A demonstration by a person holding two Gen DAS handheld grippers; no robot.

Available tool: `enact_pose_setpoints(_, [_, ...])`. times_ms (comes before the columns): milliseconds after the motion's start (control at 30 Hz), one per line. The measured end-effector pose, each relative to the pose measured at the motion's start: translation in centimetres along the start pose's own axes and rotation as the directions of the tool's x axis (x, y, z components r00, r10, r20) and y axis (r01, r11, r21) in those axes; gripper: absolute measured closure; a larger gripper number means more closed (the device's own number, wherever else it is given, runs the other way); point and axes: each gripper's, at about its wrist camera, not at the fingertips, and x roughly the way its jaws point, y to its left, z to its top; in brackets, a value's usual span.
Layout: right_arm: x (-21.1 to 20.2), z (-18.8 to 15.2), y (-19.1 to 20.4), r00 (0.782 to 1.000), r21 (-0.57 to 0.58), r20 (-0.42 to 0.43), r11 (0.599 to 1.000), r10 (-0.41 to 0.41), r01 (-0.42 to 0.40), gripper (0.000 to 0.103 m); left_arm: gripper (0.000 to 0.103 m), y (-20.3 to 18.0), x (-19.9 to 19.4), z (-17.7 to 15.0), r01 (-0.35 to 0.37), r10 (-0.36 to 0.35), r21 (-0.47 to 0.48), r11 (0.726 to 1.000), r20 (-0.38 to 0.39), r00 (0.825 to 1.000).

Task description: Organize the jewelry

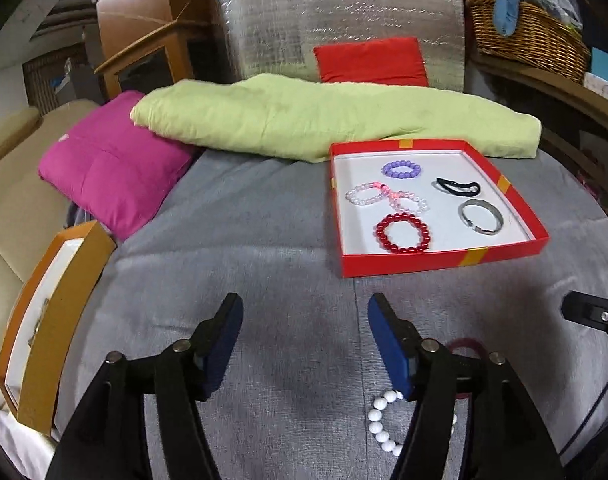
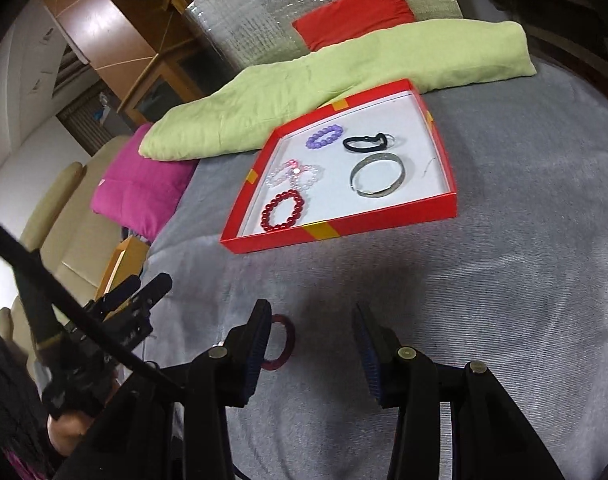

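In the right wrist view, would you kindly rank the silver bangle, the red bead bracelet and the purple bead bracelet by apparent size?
1. silver bangle
2. red bead bracelet, only slightly smaller
3. purple bead bracelet, though it lies farther away

**Materials and surface finishes on the bed**

Grey bedspread (image 1: 264, 264): matt, ribbed woven cloth. Red tray (image 1: 443, 258): smooth card walls, matt white paper lining. Red bead bracelet (image 1: 403, 233): glossy, glass-like. Bangle (image 1: 481, 216): polished metal. White bead bracelet (image 1: 379, 426), near the front edge: smooth, opaque beads. Green quilt (image 1: 323, 120): soft, crumpled matt cloth. Headboard cover (image 1: 343, 28): shiny, crinkled foil.
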Motion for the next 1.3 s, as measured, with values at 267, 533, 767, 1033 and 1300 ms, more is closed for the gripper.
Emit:
enact_pose_setpoints(267, [1.2, 0.2, 0.9, 0.999, -0.022, -0.030, 1.000, -0.016, 0.015, 0.058, 0.035, -0.8, 0.3, 0.7, -0.016, 0.014, 0.076, 0.997, 0.033, 0.999])
enact_pose_setpoints(533, [2.3, 0.2, 1.5, 0.997, -0.055, -0.055, 0.998, -0.045, 0.042, 0.058, 0.035, -0.4, 1.2, 0.6, -0.017, 0.016, 0.092, 0.996, 0.011, 1.000])
enact_pose_setpoints(767, [3.1, -0.2, 1.2, 0.994, -0.055, -0.093, 0.997, -0.064, 0.059, 0.057, 0.035, -0.6, 1.7, 0.5, -0.007, 0.008, 0.103, 0.995, -0.012, 1.000])
enact_pose_setpoints(1033, [3.7, -0.2, 0.9, 0.989, -0.033, -0.134, 0.998, -0.056, 0.052, 0.057, 0.035, -1.2, 2.7, 0.1, -0.001, 0.009, 0.133, 0.991, -0.060, 0.998])
enact_pose_setpoints(1300, [4.2, -0.4, 1.1, 0.986, -0.035, -0.162, 0.998, -0.050, 0.045, 0.057, 0.035, -0.9, 3.3, 0.0, 0.019, -0.007, 0.125, 0.992, -0.097, 0.995])
